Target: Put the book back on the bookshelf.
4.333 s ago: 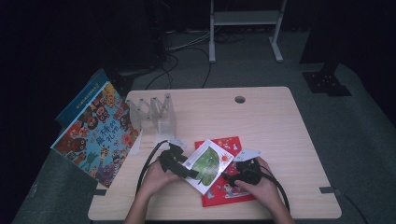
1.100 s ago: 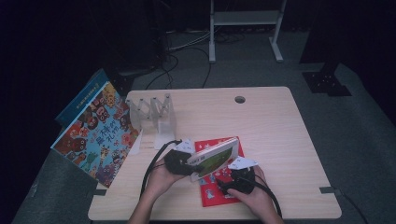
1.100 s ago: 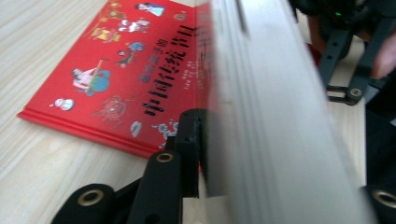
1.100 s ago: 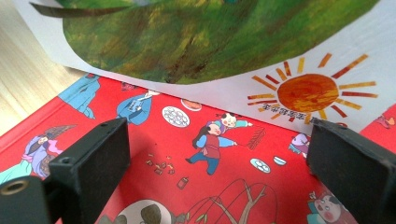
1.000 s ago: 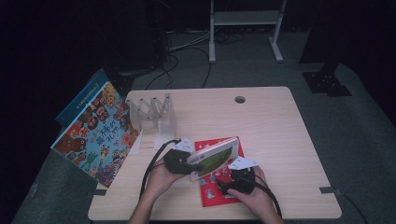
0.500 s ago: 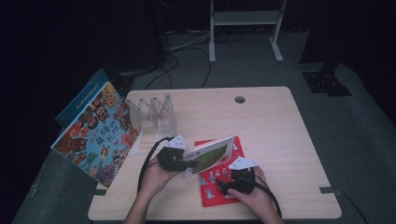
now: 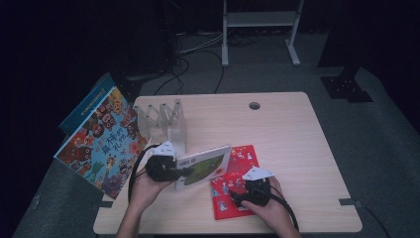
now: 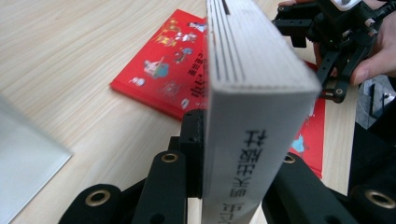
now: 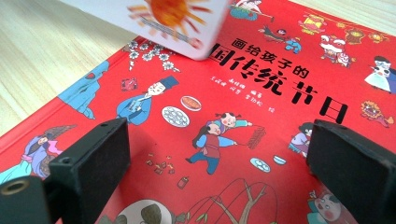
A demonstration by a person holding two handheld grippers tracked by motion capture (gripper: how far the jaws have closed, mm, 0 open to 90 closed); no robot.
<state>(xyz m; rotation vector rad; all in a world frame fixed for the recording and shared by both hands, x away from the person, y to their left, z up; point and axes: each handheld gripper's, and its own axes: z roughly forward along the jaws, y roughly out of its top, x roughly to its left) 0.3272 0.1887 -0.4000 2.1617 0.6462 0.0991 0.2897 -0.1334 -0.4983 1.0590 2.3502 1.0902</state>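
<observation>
Board book (image 7: pixel 204 167), thick and white-edged with a green picture on its cover, hangs tilted above the wooden table (image 7: pixel 277 134), lifted clear of the red picture book (image 7: pixel 236 179) that lies flat beneath its far corner. The left gripper (image 7: pixel 168 171) clenches this book at its spine end; in the left gripper view the two black jaws press against both faces of the board book (image 8: pixel 254 107), whose spine carries printed characters. The red picture book (image 8: pixel 168 70) lies on the tabletop just beyond. The right gripper (image 7: pixel 247 191) rests over the near part of the red picture book with its jaws spread wide; in the right gripper view the pads stand well apart above the red cover (image 9: pixel 261 116), grasping nothing, with a corner of the board book (image 9: pixel 173 21) hovering at the top. A clear folding book rack (image 7: pixel 161 121) stands just behind the left gripper. At the table's left edge a large colourful picture book (image 7: pixel 101 144) leans out, with a blue book (image 7: pixel 89 101) behind it.
</observation>
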